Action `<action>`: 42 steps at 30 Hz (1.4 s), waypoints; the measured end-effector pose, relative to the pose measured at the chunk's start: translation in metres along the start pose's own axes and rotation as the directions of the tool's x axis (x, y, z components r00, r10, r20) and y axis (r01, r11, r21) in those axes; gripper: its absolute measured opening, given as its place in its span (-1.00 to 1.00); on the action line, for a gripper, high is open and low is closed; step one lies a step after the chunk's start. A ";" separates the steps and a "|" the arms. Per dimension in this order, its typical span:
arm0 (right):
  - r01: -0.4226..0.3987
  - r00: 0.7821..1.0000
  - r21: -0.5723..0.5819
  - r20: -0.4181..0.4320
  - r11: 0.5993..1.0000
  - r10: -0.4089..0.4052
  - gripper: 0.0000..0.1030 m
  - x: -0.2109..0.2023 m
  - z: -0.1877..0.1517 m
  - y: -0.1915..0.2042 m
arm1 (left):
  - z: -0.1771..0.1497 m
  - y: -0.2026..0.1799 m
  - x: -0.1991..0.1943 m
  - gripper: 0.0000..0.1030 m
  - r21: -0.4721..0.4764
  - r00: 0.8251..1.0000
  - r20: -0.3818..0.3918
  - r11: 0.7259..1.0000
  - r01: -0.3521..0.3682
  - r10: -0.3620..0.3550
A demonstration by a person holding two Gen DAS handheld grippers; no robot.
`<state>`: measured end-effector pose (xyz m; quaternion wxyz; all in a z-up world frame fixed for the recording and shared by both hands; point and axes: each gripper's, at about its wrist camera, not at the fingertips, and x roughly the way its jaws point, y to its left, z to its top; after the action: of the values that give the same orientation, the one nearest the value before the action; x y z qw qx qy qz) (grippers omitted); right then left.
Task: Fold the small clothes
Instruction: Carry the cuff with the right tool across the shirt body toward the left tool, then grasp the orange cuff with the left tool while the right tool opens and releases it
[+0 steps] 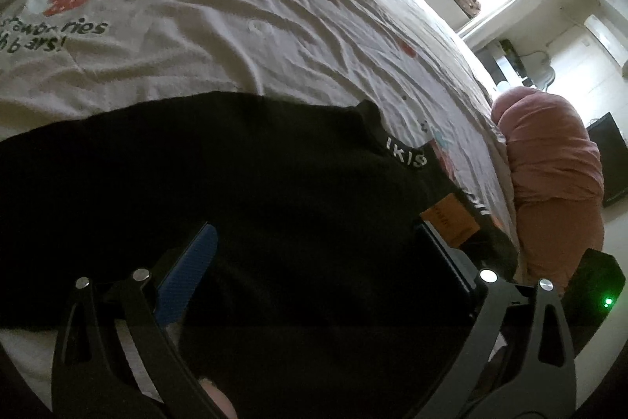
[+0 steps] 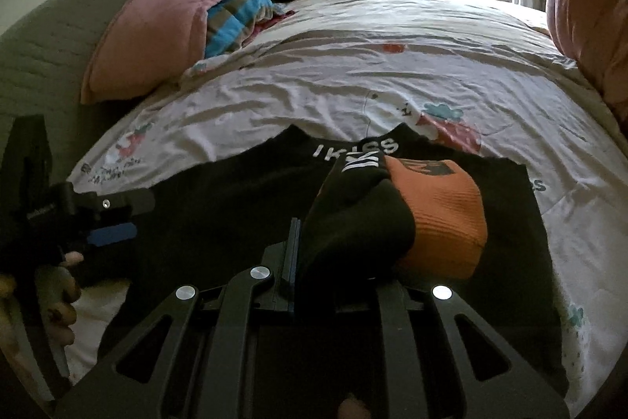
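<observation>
Rumpled printed bedsheet (image 2: 392,73) fills the view, a black garment (image 2: 219,199) spread flat at its 6 o'clock edge. Right gripper (image 2: 333,254) pinches a black-and-orange part of it, lifted over the body: a fold looks under way. Left gripper (image 1: 314,262), jaws spread, hovers over the cloth at 9 o'clock. Next, probably lay that part down squarely and let go.

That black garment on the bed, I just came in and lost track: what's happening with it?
A person is folding the black garment on the bedsheet with two handheld claws. The right claw is shut on a bunched part of it, black cloth with an orange panel, lifted over the rest. The left claw is open above the spread fabric.
</observation>
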<state>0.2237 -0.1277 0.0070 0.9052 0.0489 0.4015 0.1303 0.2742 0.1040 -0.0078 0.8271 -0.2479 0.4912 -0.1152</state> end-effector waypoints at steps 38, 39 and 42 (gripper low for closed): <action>0.084 0.996 -0.165 -0.001 0.983 -0.085 0.66 -0.058 -0.070 -0.040 | -0.054 -0.021 0.044 -0.02 0.096 0.983 -0.161 0.993 -0.070 0.085; 0.095 0.995 -0.151 0.001 0.984 -0.096 0.66 -0.057 -0.067 -0.047 | -0.056 -0.024 0.045 -0.02 0.113 0.982 -0.155 0.990 -0.089 0.106; 0.132 0.991 -0.103 0.009 0.986 -0.132 0.66 -0.061 -0.067 -0.062 | -0.057 -0.025 0.044 -0.01 0.142 0.978 -0.151 0.983 -0.120 0.141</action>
<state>0.1474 -0.2051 -0.0065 0.9135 -0.0247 0.3957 0.0909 0.2469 0.0464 -0.0500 0.8052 -0.1498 0.5626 -0.1125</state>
